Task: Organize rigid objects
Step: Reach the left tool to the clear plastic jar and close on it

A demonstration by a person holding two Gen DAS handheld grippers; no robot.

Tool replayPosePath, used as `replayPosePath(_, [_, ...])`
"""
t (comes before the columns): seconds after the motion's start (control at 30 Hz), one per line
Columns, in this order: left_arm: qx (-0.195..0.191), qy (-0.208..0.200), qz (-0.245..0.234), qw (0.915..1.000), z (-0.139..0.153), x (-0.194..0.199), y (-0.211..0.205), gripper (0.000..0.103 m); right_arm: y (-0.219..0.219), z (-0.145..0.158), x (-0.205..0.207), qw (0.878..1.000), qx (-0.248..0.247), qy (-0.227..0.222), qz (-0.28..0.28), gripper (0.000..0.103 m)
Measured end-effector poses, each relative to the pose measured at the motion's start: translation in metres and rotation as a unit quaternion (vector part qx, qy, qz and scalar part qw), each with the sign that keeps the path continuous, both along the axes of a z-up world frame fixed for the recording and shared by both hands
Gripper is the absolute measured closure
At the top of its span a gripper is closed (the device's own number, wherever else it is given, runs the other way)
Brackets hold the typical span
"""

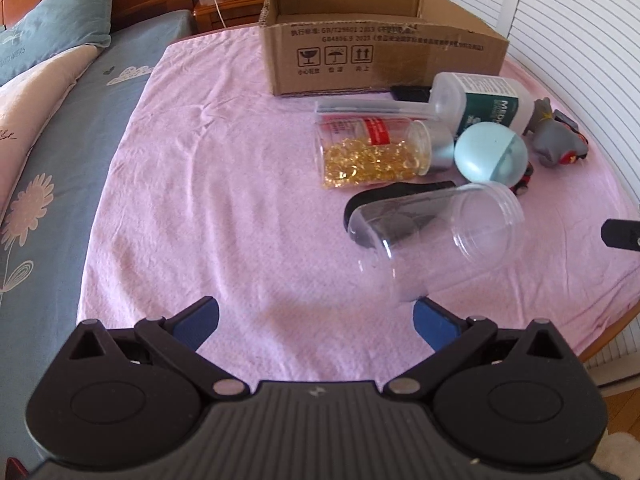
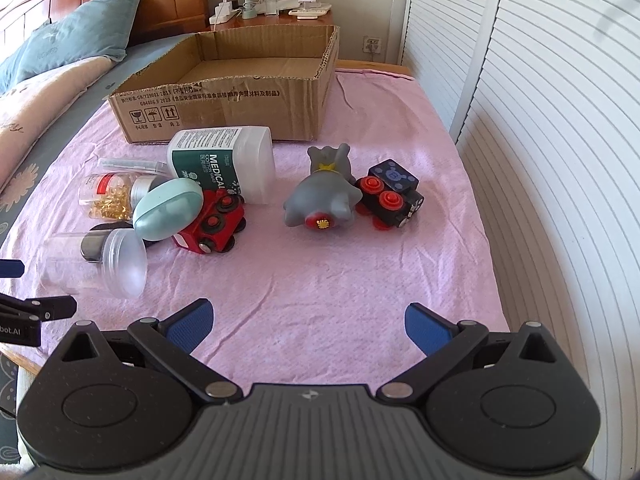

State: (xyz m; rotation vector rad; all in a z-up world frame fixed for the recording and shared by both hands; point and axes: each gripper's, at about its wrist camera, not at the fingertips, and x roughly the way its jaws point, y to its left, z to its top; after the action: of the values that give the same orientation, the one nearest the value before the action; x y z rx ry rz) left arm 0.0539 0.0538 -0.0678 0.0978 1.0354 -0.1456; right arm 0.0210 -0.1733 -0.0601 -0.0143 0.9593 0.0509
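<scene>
Left wrist view: my left claw (image 1: 316, 322) gapes empty, low over the pink counter (image 1: 208, 208). The clear jar (image 1: 436, 240) lies on its side just ahead-right, threaded mouth pointing right. I judge this the approach; next I must straddle its long axis.

Right wrist view: my right claw (image 2: 308, 326) hangs spread, holding nothing. The cardboard box (image 2: 224, 96) looks empty.

Both wrist views low over pink cloth (image 1: 224, 184), facing shared cardboard box (image 2: 224, 108).
</scene>
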Motion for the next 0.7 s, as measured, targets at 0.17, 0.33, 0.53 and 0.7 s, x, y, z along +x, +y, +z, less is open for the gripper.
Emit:
replayPosePath(0.17, [-0.01,-0.007,-0.009,0.9999,-0.001,-0.002,-0.003,0.001,-0.002,-0.012,0.003,1.0,-0.004,0.006,0.014,0.0])
replayPosePath(0.33, [-0.024,-0.002,-0.046,0.9986,-0.007,-0.014,-0.022,0.001,-0.005,-0.025,0.005,0.999,-0.009,0.006,0.032,0.0])
replayPosePath(0.53, [-0.019,-0.024,-0.054,0.9981,-0.011,-0.022,-0.035,0.0,-0.002,-0.036,0.004,0.998,-0.014,-0.004,0.066,0.0])
replayPosePath(0.7, [-0.017,-0.011,-0.031,0.9993,-0.008,-0.027,-0.037,0.001,-0.001,-0.042,0.001,0.996,-0.012,-0.011,0.084,0.0])
